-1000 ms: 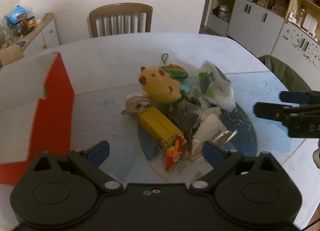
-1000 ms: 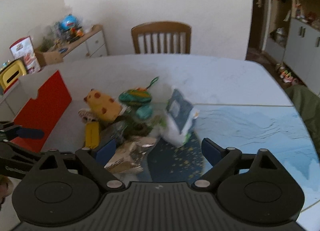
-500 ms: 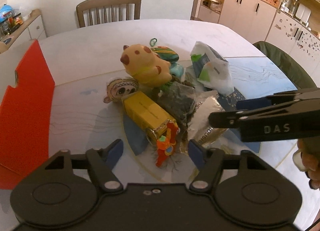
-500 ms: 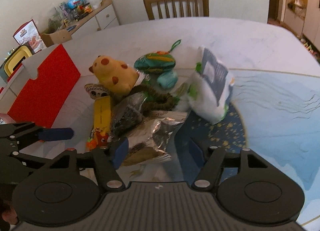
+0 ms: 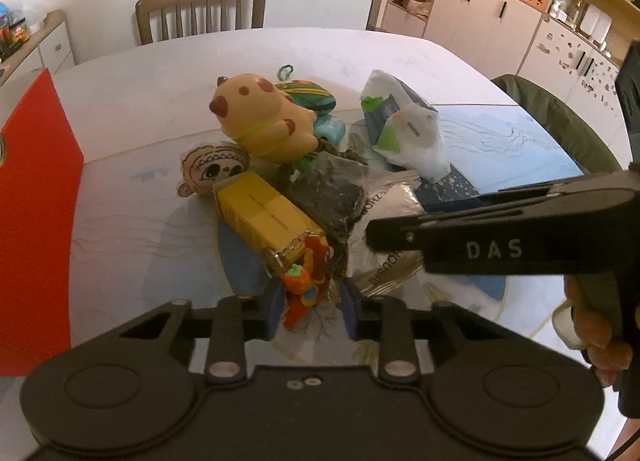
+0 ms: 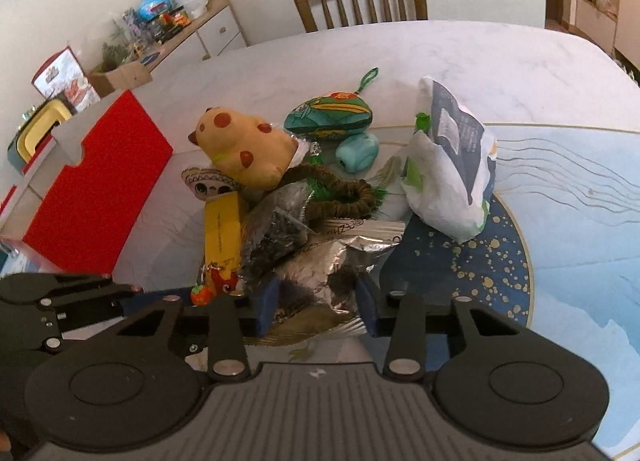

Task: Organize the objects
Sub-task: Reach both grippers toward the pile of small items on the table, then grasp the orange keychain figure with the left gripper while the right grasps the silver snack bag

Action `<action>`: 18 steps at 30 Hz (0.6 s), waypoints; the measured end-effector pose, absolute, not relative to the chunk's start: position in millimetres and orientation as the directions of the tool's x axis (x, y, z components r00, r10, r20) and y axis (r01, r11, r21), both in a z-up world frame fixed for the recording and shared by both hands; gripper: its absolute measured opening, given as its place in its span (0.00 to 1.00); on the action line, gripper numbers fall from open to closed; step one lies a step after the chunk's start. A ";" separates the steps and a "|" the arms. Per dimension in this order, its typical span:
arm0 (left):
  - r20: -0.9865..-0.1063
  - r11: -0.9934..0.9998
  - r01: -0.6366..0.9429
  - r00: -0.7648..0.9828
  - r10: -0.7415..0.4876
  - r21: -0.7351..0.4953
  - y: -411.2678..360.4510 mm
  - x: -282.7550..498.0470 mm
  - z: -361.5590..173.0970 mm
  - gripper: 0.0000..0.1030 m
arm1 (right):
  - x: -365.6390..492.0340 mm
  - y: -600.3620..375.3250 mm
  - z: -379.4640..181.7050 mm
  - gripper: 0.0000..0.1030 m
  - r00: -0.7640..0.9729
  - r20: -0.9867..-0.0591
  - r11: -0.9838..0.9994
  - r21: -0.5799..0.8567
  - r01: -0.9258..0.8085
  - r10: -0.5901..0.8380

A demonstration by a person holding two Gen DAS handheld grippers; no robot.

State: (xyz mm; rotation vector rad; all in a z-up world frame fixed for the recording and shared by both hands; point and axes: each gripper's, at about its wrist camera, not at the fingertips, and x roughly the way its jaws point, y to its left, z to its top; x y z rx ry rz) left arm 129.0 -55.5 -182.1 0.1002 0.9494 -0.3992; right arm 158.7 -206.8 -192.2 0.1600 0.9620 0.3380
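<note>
A heap of objects lies on the white table (image 5: 132, 101). My left gripper (image 5: 308, 311) has its jaws drawn in around a small orange toy figure (image 5: 306, 289) hanging off the end of a yellow box (image 5: 264, 213). In the right wrist view my right gripper (image 6: 318, 305) has closed onto a crumpled silver foil bag (image 6: 324, 261), which fills the gap between its fingers. From the left wrist view the right gripper (image 5: 376, 233) comes in side-on over that bag. A tan spotted plush (image 5: 260, 121) tops the heap.
A white plastic bag (image 6: 448, 173), a green pouch (image 6: 328, 117), a teal piece (image 6: 358, 149) and a dark packet (image 5: 332, 197) sit in the heap. A red-sided box (image 5: 32, 201) stands at the left. A chair (image 5: 200, 7) is behind the table. A hand (image 5: 600, 341) holds the right gripper.
Both grippers dropped and moved forward into the heap. Their jaws went from wide open to narrow, the left around the orange toy and the right around the silver bag.
</note>
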 end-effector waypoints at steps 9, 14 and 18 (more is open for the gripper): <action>-0.809 0.929 0.364 0.527 -0.261 -0.063 -56.4 126.0 -178.1 0.15 | 150.9 -209.3 -185.9 0.18 0.555 -0.751 0.934 0.290 -0.208 0.357; -0.806 0.930 0.363 0.531 -0.263 -0.064 -56.8 121.0 -174.7 0.15 | 140.9 -213.9 -182.6 0.15 0.573 -0.746 0.941 0.279 -0.193 0.339; -0.802 0.930 0.360 0.533 -0.269 -0.073 -54.8 114.6 -169.9 0.14 | 128.5 -221.6 -177.4 0.13 0.582 -0.746 0.946 0.268 -0.184 0.325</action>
